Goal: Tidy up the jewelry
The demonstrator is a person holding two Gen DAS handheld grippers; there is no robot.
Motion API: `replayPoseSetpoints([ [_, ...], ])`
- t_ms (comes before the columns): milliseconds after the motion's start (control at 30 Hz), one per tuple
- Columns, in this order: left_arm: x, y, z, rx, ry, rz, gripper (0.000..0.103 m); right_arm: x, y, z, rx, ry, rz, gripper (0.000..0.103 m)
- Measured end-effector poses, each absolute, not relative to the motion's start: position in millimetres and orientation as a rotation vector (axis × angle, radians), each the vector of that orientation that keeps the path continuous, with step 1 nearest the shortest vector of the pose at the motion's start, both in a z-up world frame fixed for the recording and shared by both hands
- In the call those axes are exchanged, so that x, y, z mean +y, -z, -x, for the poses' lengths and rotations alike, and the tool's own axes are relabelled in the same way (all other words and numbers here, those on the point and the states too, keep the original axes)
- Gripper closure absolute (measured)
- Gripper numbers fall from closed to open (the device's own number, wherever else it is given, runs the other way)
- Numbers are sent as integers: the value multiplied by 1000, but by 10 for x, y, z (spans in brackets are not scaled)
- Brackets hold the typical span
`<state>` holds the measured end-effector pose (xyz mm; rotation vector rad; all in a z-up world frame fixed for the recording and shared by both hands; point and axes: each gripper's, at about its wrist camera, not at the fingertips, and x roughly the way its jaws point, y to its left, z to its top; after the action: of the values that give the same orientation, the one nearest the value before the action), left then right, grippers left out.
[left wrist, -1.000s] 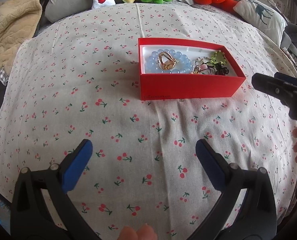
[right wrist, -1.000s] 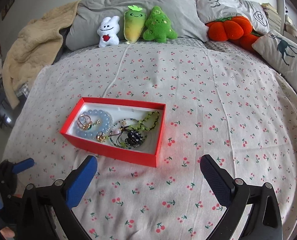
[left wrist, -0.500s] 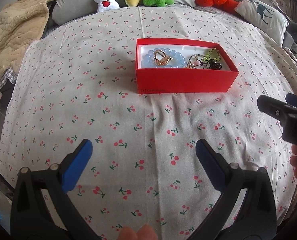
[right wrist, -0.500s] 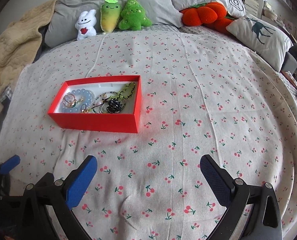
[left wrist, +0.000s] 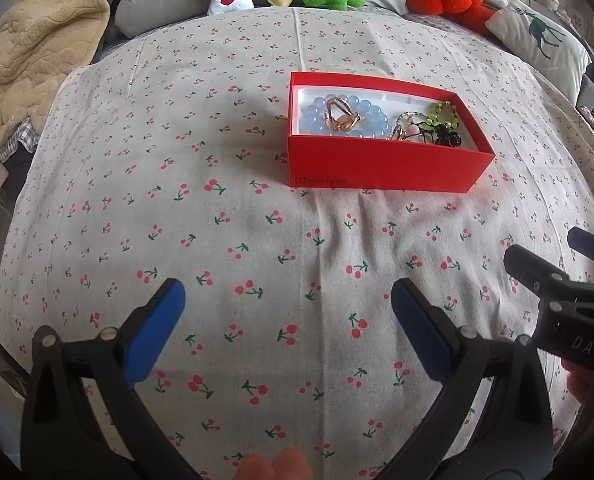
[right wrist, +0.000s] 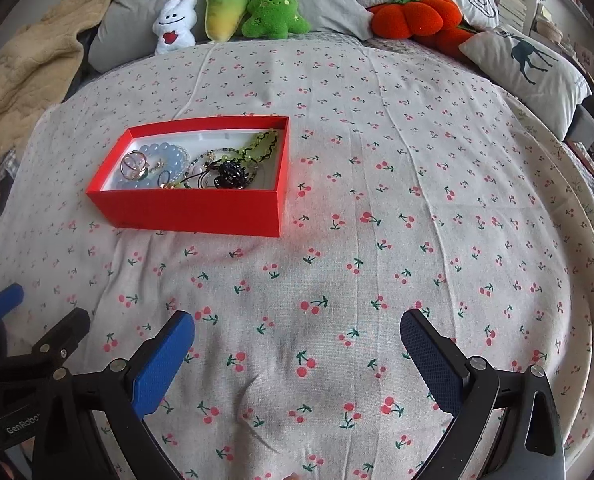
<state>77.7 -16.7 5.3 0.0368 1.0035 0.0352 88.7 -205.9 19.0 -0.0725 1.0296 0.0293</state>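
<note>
A red box (left wrist: 381, 170) sits on the cherry-print bedspread; it also shows in the right wrist view (right wrist: 201, 208). Inside lie a pale blue bead bracelet (left wrist: 367, 118), a gold ring (left wrist: 341, 116), a green bead chain (left wrist: 445, 114) and a black piece (right wrist: 229, 174). My left gripper (left wrist: 287, 300) is open and empty, low over the bedspread, well short of the box. My right gripper (right wrist: 297, 332) is open and empty, to the right of the left one; its tip shows in the left wrist view (left wrist: 537, 272).
Plush toys (right wrist: 237, 12) and an orange pumpkin cushion (right wrist: 413, 16) line the grey pillows at the back. A beige blanket (left wrist: 37, 52) lies at back left. A deer-print pillow (right wrist: 533, 68) sits at right. The bed edge curves down at right.
Both grippers have shifted over the bed, first back from the box, then closer again. The box and jewelry have not moved. Both grippers stay open.
</note>
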Motion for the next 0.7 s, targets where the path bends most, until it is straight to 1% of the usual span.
replayPoseSetpoints([
  [333, -157, -56, -814, 1008, -45, -16, 1, -2019, -150, -877, 1039, -34, 82, 0],
  [700, -135, -29, -819, 1012, -108, -57, 1, -2019, -145, -865, 1039, -33, 89, 0],
])
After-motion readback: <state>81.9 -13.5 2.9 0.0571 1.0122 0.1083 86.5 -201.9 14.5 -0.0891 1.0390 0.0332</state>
